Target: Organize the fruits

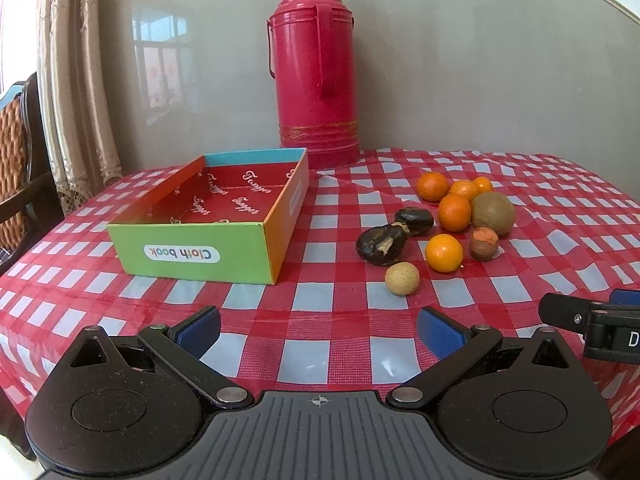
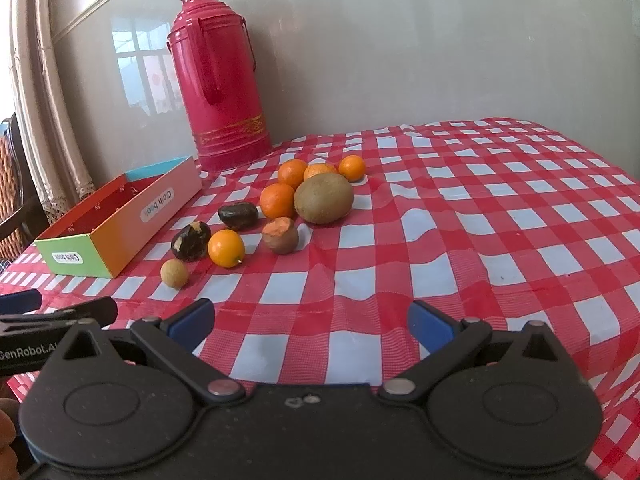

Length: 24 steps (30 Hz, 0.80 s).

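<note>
A pile of fruit lies on the checked tablecloth: several small oranges, a brown kiwi, two dark water chestnuts, a bitten brown fruit and a pale longan. An empty colourful "Cloth book" box sits left of the pile. My left gripper is open, low at the table's front edge, short of the fruit. My right gripper is open too, nothing between its fingers, to the right of the left one.
A tall red thermos stands at the back against the wall, behind the box and fruit. A curtain and a wicker chair are at the left. The cloth stretches bare to the right of the fruit.
</note>
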Each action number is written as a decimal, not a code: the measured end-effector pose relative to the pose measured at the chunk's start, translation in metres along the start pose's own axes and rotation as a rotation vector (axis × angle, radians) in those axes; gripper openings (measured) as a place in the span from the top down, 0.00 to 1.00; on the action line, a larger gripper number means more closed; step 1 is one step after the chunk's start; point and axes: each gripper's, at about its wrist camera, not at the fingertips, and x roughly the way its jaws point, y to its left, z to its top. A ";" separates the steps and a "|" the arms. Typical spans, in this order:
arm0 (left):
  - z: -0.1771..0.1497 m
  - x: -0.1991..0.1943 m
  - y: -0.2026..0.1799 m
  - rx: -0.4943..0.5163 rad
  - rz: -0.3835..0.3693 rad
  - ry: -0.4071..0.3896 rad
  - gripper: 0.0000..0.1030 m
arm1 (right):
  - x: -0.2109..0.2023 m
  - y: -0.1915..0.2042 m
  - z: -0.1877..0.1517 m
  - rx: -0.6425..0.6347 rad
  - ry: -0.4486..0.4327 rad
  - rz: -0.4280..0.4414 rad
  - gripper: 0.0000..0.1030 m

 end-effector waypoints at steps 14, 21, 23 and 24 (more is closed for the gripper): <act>0.001 -0.006 0.002 -0.009 0.012 -0.035 0.00 | -0.030 -0.024 0.006 0.122 -0.185 0.022 0.05; 0.003 -0.008 -0.007 0.063 0.013 -0.058 0.00 | -0.027 -0.044 0.022 0.168 -0.229 -0.037 0.05; 0.005 -0.007 -0.011 0.096 0.014 -0.063 0.00 | -0.018 -0.048 0.030 0.168 -0.241 -0.059 0.05; 0.007 -0.006 -0.014 0.111 0.010 -0.063 0.00 | -0.016 -0.051 0.032 0.173 -0.254 -0.067 0.05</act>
